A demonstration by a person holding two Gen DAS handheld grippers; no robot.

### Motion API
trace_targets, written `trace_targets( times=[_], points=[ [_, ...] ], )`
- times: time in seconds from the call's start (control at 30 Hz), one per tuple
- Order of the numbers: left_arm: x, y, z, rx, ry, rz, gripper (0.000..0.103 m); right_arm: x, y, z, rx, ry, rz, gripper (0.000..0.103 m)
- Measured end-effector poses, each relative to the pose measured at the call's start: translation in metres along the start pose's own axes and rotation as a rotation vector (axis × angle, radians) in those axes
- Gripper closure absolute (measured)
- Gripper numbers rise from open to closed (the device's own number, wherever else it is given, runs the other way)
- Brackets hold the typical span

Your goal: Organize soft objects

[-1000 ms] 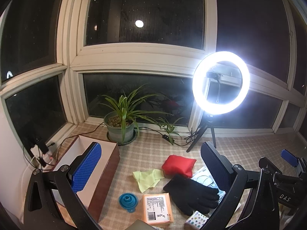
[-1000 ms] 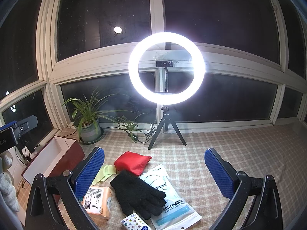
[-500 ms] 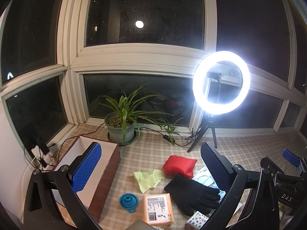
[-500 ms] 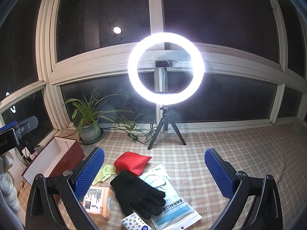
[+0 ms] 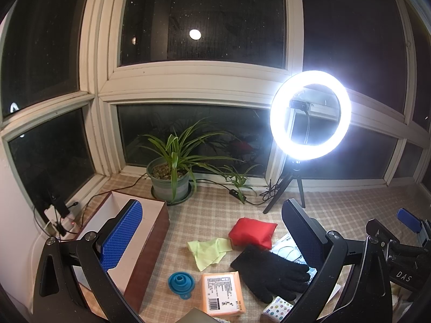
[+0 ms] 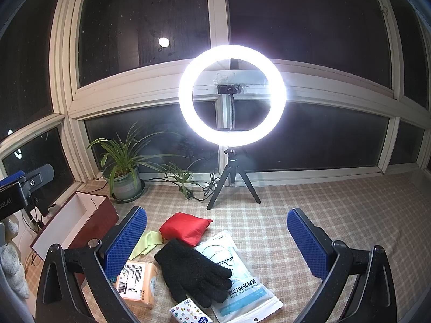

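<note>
From my left wrist camera, my left gripper [image 5: 212, 231] is spread wide with nothing between its fingers, above the open box [image 5: 150, 231] and a checked cloth where the red pouch [image 5: 253, 231], yellow cloth [image 5: 210, 250] and black glove [image 5: 269, 269] lie clustered (glove overlapping a mask packet).

From my right wrist camera, my right gripper [image 6: 216, 238] gapes equally, empty, over the same pile.

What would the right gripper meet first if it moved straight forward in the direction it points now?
Probably the ring light on its tripod, which sits at the centre of the right gripper view. Both grippers are open and empty. The black glove lies lower, under that line, though depth is unclear.
</note>
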State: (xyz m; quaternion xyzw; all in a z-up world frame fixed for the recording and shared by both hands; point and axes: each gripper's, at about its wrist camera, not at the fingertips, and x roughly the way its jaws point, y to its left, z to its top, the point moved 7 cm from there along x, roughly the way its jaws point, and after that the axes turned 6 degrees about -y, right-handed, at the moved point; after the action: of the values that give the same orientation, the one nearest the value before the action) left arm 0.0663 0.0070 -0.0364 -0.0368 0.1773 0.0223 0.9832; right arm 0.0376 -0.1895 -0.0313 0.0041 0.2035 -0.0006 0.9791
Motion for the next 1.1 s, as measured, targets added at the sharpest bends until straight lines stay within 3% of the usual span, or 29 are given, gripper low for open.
trace_targets(
  times=[0.73,1.1],
  points=[
    [0.002,-0.001,0.0,0.006,0.005,0.0,0.0,0.001,0.001,-0.001,0.001,0.002,0.0,0.0],
    [0.013,-0.003,-0.019,0.015,0.054,0.001,0.0,0.005,-0.003,-0.01,0.005,0.024,-0.006,0.0]
  ],
)
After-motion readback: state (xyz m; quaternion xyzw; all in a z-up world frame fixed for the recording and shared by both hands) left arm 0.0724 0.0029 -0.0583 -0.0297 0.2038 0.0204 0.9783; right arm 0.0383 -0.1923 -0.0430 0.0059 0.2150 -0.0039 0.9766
